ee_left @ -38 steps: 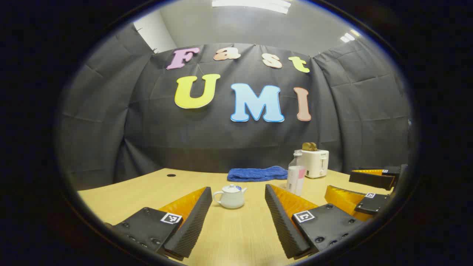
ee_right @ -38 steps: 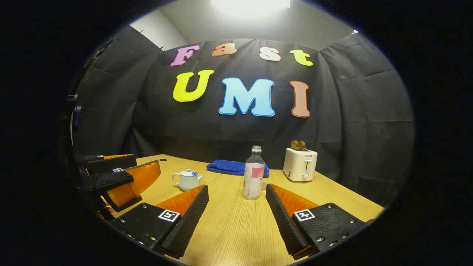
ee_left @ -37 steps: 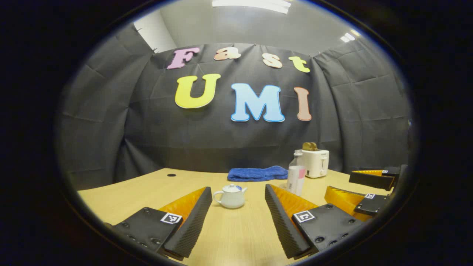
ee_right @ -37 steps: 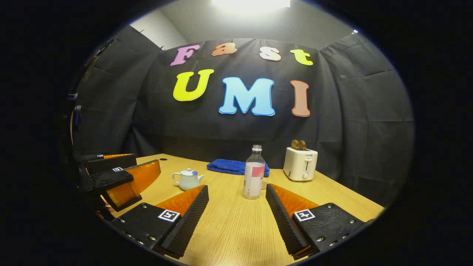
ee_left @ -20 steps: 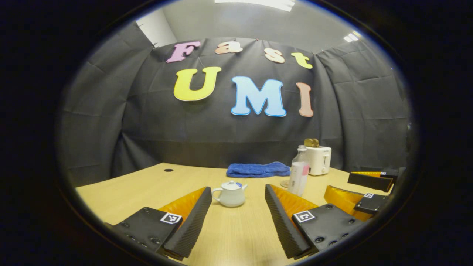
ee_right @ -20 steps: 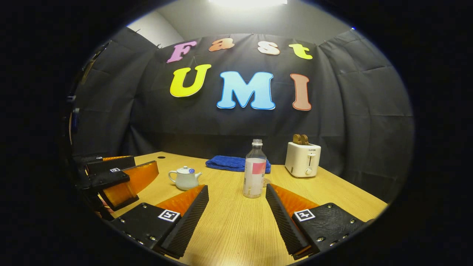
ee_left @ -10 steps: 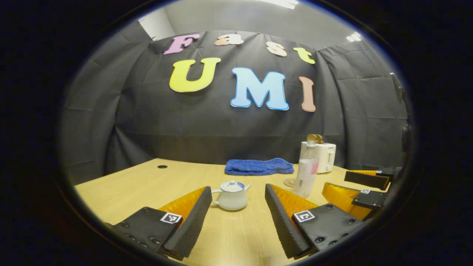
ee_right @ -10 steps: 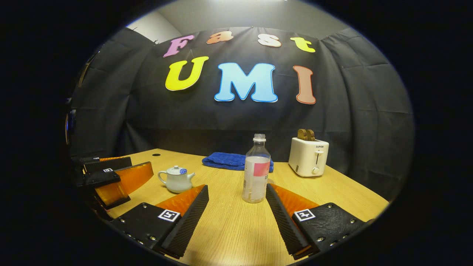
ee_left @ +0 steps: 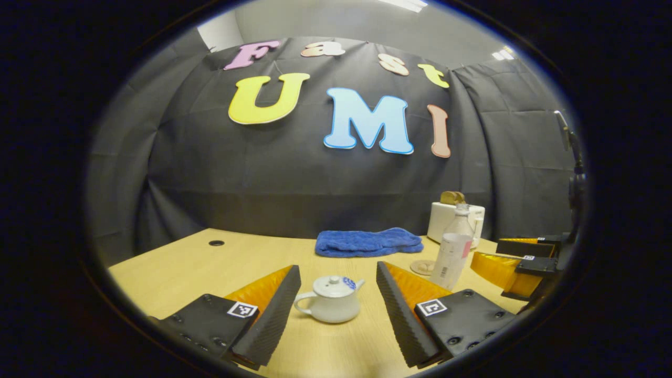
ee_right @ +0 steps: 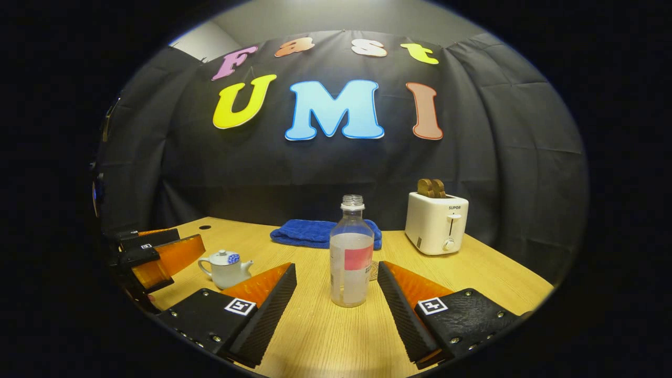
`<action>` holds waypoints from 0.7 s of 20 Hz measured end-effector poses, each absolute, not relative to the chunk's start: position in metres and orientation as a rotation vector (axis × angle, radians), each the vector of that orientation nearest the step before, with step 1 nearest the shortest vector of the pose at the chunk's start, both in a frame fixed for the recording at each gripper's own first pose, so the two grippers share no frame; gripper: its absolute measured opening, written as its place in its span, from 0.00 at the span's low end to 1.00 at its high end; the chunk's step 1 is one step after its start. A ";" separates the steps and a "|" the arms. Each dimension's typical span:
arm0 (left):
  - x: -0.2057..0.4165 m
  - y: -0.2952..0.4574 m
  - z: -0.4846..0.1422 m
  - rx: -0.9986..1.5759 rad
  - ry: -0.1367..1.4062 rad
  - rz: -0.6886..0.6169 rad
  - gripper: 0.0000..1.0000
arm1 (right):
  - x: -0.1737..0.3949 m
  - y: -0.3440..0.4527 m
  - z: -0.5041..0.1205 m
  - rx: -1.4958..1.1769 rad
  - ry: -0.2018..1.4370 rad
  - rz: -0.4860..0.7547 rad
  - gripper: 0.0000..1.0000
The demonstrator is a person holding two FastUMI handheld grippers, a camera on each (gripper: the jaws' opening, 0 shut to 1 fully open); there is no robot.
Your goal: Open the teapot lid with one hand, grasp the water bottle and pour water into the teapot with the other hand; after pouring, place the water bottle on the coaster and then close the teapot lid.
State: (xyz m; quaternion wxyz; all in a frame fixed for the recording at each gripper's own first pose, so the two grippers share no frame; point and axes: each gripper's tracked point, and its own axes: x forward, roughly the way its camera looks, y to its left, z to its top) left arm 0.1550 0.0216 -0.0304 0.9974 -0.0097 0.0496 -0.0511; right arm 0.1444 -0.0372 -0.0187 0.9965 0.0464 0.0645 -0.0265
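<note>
— Left hand-held gripper (ee_left: 336, 294), how set? And where the teapot (ee_left: 329, 306)?

— Spread wide, nothing held. Lined up with the teapot, which stands on the surface (ee_left: 173, 268) just ahead, between the two fingers but apart from both. Lid (ee_left: 333, 285) in place, so opening not yet done. Probably aimed this way to come down on the lid knob.

— And the right hand-held gripper (ee_right: 336, 294)?

— Also wide and empty. Pointed straight at the water bottle (ee_right: 351, 251), upright, uncapped, partly filled, near the fingertips, not touched. Seems placed so for a grasp around the body, below the neck, to keep control when tilting.

— Coaster?

— Small round coaster (ee_left: 421, 267) just behind the bottle, seen better in the left gripper view. Close by, so likely a short way for setting the bottle down after pouring.

— Anything else around?

— Blue towel (ee_right: 310, 233) and white toaster (ee_right: 435, 222) farther back, well apart from the work. Teapot to the left of the bottle, with the spout toward it, convenient for one side to lift and the other to pour.
</note>
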 end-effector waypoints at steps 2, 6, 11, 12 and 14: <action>0.168 0.020 -0.028 -0.003 0.096 -0.121 0.96 | 0.156 -0.042 -0.018 0.092 0.141 -0.070 0.96; 0.193 0.011 -0.033 0.026 0.099 -0.171 0.96 | 0.177 -0.048 -0.025 0.075 0.165 -0.094 0.96; 0.222 0.006 -0.049 0.028 0.128 -0.209 0.96 | 0.205 -0.054 -0.038 0.069 0.208 -0.114 0.96; 0.225 0.007 -0.052 0.037 0.135 -0.208 0.96 | 0.209 -0.054 -0.042 0.076 0.218 -0.116 0.96; 0.228 0.010 -0.063 0.024 0.153 -0.214 0.96 | 0.218 -0.053 -0.053 0.094 0.236 -0.106 0.96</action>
